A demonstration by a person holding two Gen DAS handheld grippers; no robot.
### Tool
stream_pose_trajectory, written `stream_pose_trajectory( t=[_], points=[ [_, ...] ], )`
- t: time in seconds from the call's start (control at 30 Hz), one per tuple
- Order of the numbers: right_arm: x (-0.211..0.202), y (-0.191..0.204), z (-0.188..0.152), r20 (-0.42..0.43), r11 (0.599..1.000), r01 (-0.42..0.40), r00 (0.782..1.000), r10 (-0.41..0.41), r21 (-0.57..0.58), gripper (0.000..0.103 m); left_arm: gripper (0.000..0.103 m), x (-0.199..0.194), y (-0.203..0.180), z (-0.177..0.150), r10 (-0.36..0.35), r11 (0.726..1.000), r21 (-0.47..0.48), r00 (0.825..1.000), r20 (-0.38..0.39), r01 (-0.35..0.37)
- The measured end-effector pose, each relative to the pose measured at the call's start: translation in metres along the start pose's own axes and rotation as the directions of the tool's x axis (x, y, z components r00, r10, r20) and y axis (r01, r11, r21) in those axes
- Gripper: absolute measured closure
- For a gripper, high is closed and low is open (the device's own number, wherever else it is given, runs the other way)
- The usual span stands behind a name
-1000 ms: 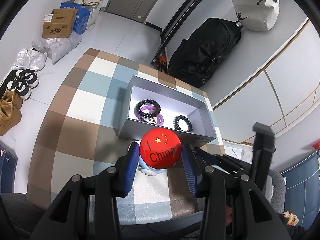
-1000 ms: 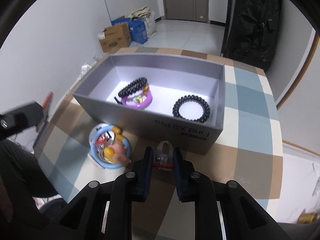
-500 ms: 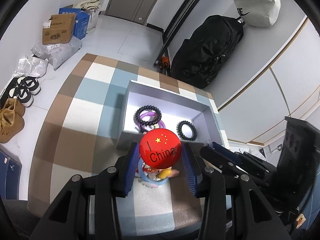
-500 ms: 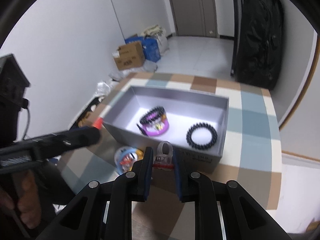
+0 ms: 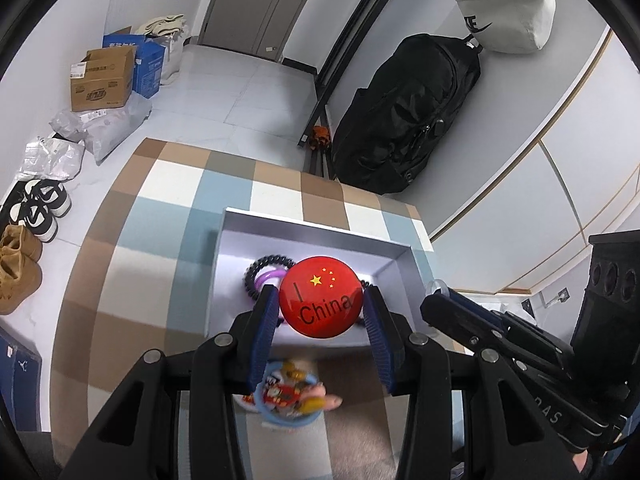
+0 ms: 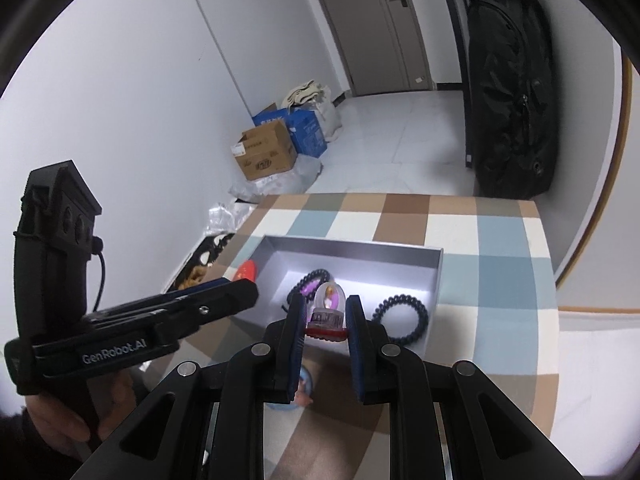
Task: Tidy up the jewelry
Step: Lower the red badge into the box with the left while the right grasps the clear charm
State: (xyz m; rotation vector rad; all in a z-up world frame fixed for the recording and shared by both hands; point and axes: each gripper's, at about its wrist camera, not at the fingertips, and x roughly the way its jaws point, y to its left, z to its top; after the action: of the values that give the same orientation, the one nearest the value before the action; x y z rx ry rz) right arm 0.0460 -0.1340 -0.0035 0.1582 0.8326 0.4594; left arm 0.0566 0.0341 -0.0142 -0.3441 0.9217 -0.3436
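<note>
While its blue pads press on either side of a round red badge (image 5: 321,297) printed with yellow stars and the word "China", the left gripper (image 5: 320,316) hangs above the near wall of an open grey box (image 5: 394,252). The right gripper (image 6: 323,326) is nearly shut on the red base of a small clear-domed trinket (image 6: 328,312), also above the box's near side.

Each wrist view fills in what the other misses. From the left wrist, the badge covers most of the box floor, so only part of a black bead bracelet (image 5: 262,266) and a purple ring (image 5: 272,276) under it shows, plus a few beads at the badge's right edge. The right wrist view opens the interior: that bead bracelet (image 6: 310,280) lies over the purple ring (image 6: 310,290) on the left of the floor, and a second black bead bracelet (image 6: 402,318) lies flat on the right, apart from them. This view also shows the left gripper (image 6: 240,280) from the side, a sliver of the red badge (image 6: 247,270) at its tip, and the hand (image 6: 60,420) holding it.

Outside the box, on the checked tablecloth (image 5: 140,280) just in front of its near wall, a blue-rimmed cartoon keychain (image 5: 290,396) lies blurred beneath the left gripper's fingers; the right wrist view catches only an edge of it.
</note>
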Motion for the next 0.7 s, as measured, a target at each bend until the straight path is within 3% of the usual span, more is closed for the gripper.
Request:
stream_pose_trajectory(
  t=[0.7],
  points=[
    [0.042, -0.036, 0.02, -0.067, 0.986, -0.052, 0.996, 0.064, 0.161, 0.083, 0.065, 0.039, -0.001, 0.019, 0.014, 1.0, -0.005, 0.997, -0.075, -0.014]
  ],
)
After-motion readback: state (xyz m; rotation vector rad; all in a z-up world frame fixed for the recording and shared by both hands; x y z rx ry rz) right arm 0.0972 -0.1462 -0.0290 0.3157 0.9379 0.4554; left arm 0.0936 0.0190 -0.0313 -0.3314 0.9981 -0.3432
